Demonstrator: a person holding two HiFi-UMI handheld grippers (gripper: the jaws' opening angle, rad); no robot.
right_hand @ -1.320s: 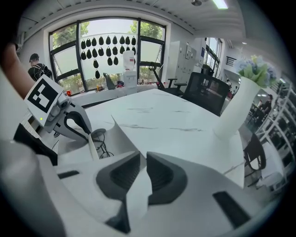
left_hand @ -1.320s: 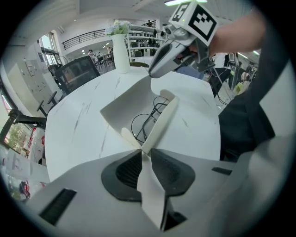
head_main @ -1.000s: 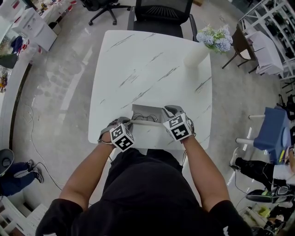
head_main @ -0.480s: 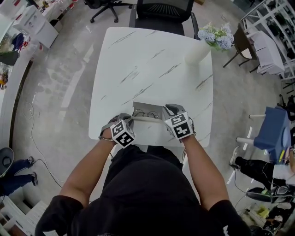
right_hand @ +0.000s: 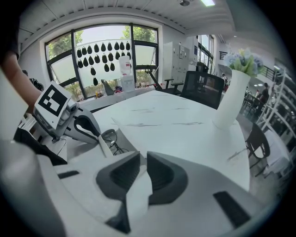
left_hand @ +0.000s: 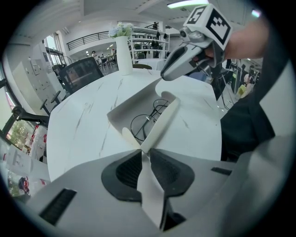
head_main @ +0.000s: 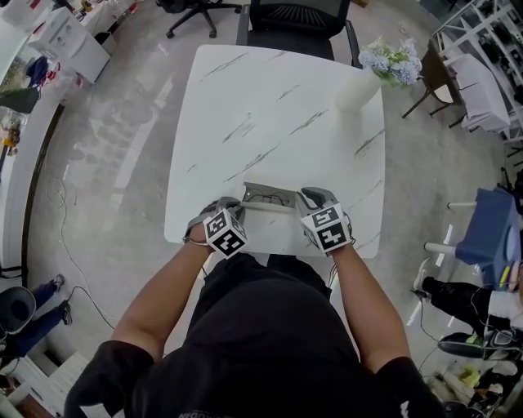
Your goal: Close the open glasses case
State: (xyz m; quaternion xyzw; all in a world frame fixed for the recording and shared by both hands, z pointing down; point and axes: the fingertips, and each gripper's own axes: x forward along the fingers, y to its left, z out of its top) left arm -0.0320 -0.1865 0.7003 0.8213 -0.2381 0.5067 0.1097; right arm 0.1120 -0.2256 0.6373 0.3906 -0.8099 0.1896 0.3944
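Tilting higher than before, the case lid [head_main: 265,207] stays clamped.

Head view looks steeply down from above the person, far enough out to frame the whole table [head_main: 245,106] plus the floor around it, near edge at the bottom. Left gripper view sits low at the near-left edge, tight behind the left gripper [left_hand: 147,155] jaws, facing right and far along the glasses case [left_hand: 138,111]; right gripper view sits low at the near-right, tight behind the right gripper [right_hand: 141,173] jaws, facing left and far. All three share the case, the vase [head_main: 357,91] and the far-side chair [head_main: 298,24]; each gripper view also catches the other gripper.
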